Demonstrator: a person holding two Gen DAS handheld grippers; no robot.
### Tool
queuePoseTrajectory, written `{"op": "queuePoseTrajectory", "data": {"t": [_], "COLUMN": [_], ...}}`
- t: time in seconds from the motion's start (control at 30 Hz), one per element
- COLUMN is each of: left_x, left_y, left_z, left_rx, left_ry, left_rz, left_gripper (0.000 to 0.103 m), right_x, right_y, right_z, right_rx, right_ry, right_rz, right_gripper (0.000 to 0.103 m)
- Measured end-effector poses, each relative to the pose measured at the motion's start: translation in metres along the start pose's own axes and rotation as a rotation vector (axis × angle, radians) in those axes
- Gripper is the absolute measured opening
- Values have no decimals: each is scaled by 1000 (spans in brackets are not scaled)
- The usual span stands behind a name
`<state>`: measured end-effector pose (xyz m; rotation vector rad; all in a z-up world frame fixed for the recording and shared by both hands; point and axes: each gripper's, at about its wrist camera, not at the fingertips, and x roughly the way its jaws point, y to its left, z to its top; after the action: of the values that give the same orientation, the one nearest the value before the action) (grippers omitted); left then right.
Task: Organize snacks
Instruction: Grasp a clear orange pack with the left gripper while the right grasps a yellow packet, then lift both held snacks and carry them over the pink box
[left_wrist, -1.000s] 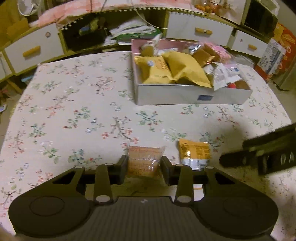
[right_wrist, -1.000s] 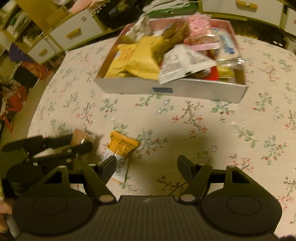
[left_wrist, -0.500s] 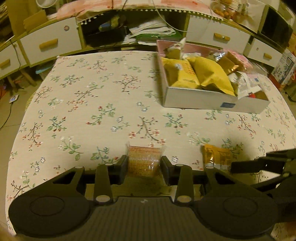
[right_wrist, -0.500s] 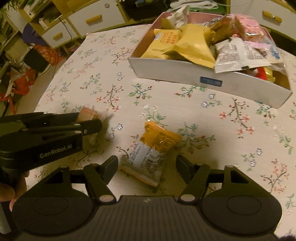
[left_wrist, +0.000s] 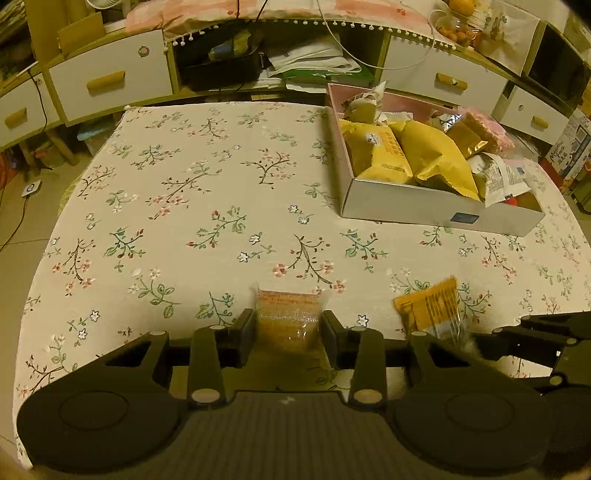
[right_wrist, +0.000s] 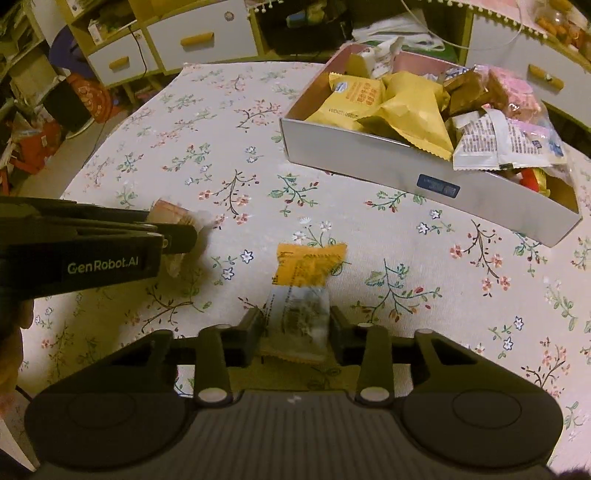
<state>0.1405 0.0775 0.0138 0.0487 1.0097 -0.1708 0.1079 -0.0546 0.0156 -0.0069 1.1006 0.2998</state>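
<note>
both sets of fingers clamp a snack packet low over the floral worktop.

the left gripper (left_wrist: 289, 332) has its fingers (left_wrist: 246, 334) narrowed onto a clear-wrapped tan biscuit packet (left_wrist: 288, 319), pads pressing both sides. the right gripper (right_wrist: 297, 328) has just been closing, and its fingers (right_wrist: 255, 330) now pinch the clear lower end of an orange-topped snack packet (right_wrist: 301, 284), whose orange end points to 12 o'clock. in the left wrist view this packet sits at 3 o'clock of the biscuit packet, near but apart. the floral worktop (left_wrist: 192, 206) spreads beyond them. at 1 o'clock from either gripper, well apart, stands the white snack box (right_wrist: 369, 155), heaped with yellow bags (right_wrist: 410, 110), pink and white wrappers. white drawers with yellow handles (left_wrist: 107, 83) line the far side at 12 o'clock.
</note>
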Motion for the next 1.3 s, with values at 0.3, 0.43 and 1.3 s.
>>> {"op": "queuePoseTrajectory", "data": {"t": [0.3,0.43,1.3], "left_x": [1,0,-12], "left_y": [1,1,-10], "left_z": [1,1,21], "left_rx": [-2,-2,-65], "left_ry": [-2,-5,-58], "left_rz": [-2,-6,-96], "left_gripper": [44,44,44], "right_x": [0,-4,-45], "right_y": [2,-10,-22], "right_z": [2,4,16], "right_rx": [-14,21,38], "right_ry": [-3,-3,-131], "right_rz": [9,41,123], "right_gripper": [9,9,8]}}
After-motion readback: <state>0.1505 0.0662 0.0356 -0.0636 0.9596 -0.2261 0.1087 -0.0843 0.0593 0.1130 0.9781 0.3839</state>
